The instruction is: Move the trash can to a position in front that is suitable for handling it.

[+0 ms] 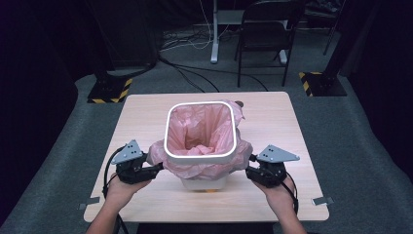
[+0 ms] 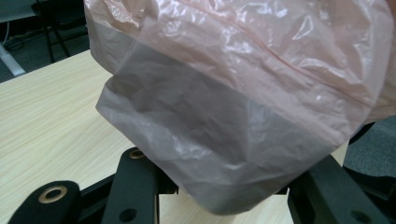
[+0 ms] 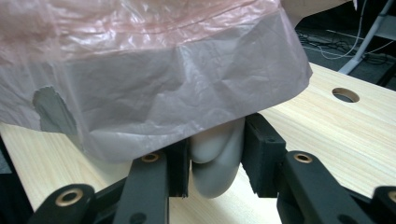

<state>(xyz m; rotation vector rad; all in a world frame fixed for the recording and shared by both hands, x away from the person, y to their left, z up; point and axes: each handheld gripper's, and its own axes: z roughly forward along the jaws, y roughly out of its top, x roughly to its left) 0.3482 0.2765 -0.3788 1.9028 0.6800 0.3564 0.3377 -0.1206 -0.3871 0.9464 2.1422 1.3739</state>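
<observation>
**Liner being fitted over the bin**

Both grippers work the bag's overhang: left gripper (image 1: 157, 168) spread around the bag (image 2: 243, 116), right gripper (image 1: 249, 170) pinching bag (image 3: 154, 93) and bin (image 1: 204, 183) at mid-table. Next, I judge: tug the skirt down evenly.

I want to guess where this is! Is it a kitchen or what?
Probably a lab or test room, not a kitchen: a bare wooden table, hazard-striped stand bases, loose floor cables and a folding chair.

Thin, glossy, crinkled pink plastic liner (image 1: 204, 127); smooth, seemingly plastic white bin (image 1: 204, 183); matt wood-grain table (image 1: 272, 117).
</observation>
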